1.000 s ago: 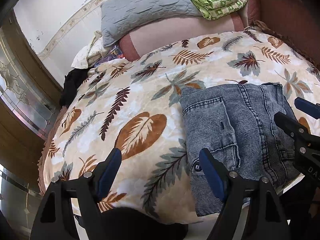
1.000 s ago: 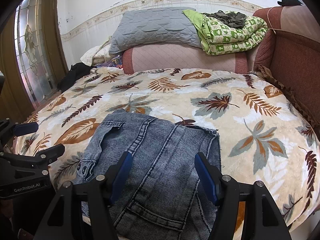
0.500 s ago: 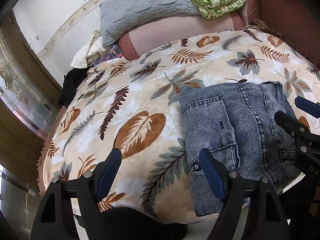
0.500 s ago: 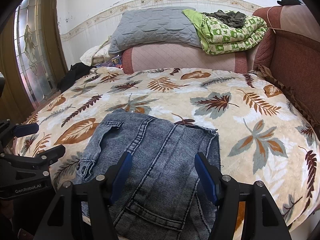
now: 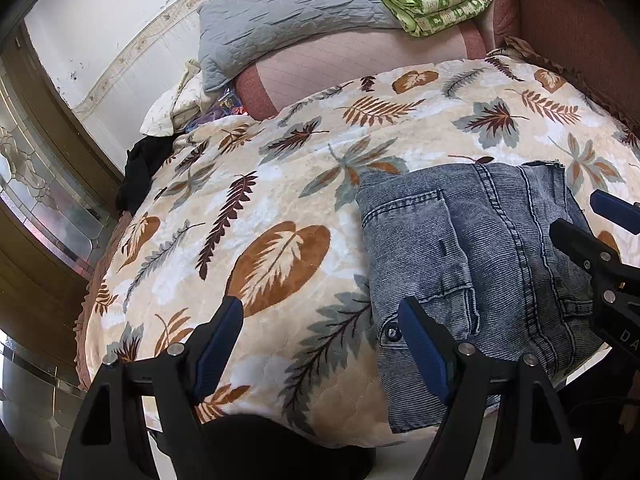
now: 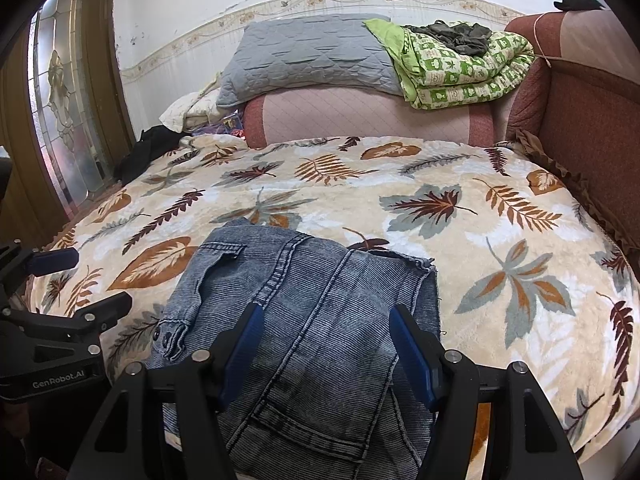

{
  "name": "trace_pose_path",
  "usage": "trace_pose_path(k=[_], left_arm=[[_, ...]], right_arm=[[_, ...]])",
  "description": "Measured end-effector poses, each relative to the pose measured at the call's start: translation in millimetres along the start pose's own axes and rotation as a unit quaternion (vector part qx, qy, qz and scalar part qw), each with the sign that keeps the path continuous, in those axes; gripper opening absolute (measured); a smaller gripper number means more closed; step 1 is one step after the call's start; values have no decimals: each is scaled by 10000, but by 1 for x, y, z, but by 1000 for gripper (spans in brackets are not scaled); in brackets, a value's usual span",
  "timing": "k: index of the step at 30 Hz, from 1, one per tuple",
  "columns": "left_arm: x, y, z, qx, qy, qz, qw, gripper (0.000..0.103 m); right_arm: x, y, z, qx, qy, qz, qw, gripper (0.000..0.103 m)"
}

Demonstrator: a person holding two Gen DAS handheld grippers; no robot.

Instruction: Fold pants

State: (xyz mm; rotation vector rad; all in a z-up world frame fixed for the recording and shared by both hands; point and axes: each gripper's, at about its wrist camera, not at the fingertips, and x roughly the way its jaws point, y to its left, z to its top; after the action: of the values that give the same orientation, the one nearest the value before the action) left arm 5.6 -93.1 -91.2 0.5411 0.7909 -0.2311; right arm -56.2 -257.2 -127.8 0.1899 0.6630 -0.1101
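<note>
- Pants (image 6: 296,320): denim, lying as a compact multi-layer bundle at the near edge of the leaf-print blanket (image 6: 460,208), the near end draping slightly over the bed edge. From the left wrist view the bundle (image 5: 480,248) sits to the right of my left claw.
- Left gripper (image 5: 320,340): jaws wide apart, nothing between them, hovering over bare blanket just beside the bundle's left edge. Not touching the cloth.
- Right gripper (image 6: 326,344): jaws wide apart, poised directly above the bundle; I cannot tell for certain whether the tips graze the fabric, but nothing is pinched.
- Progress, my judgement: folding looks essentially done. Legs appear doubled over the seat, pocket and button (image 5: 393,333) on top, edges roughly square.
- Remaining, if anything: the far right corner (image 6: 424,266) shows a frayed hem slightly lifted; a light press or tidy there might finish it.
- Far end of bed: grey pillow (image 6: 312,56) and green quilt (image 6: 460,68), well apart from the work.
</note>
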Motion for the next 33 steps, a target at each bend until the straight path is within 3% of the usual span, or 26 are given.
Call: trace_pose_path(k=[33], left_arm=[[1, -1, 2, 48, 18, -14, 10000, 80]], right_arm=[[0, -1, 0, 4, 15, 3, 10000, 69]])
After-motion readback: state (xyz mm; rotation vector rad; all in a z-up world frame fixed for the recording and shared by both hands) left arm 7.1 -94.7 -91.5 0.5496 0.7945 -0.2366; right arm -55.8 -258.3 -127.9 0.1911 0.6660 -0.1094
